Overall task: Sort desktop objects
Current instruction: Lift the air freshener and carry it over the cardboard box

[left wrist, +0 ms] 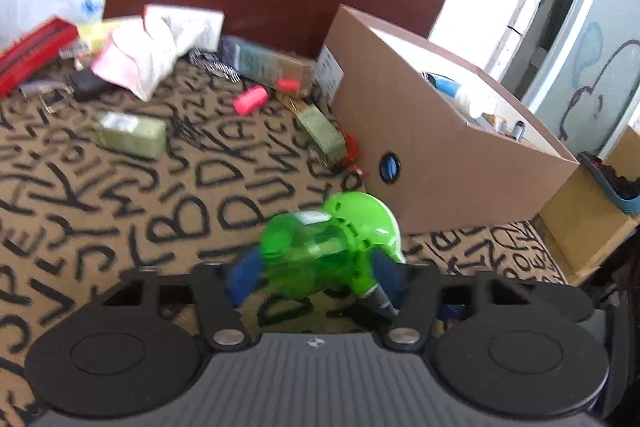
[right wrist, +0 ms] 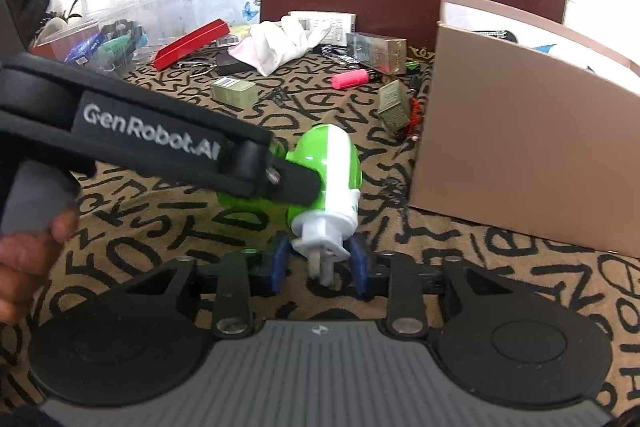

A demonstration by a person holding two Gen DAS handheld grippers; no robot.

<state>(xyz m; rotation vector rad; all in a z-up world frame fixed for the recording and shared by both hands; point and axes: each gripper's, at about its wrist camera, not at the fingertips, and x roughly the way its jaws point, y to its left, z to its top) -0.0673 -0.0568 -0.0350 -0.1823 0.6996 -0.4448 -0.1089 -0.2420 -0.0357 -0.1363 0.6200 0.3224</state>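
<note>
While both grippers, left gripper (left wrist: 316, 273) and right gripper (right wrist: 320, 263), clamp the green sharpener (right wrist: 324, 171), it looks mid-carry, needing a lift into the cardboard box (right wrist: 520, 155).

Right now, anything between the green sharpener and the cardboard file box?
Nothing: only bare letter-print cloth separates the green sharpener from the cardboard file box, clearest in the right wrist view. The left tongs are shut on it.

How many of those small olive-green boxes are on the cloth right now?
2. One olive-green box lies mid-cloth, left of the pink marker; the other sits tilted beside the cardboard organizer. More may hide under clutter.
</note>
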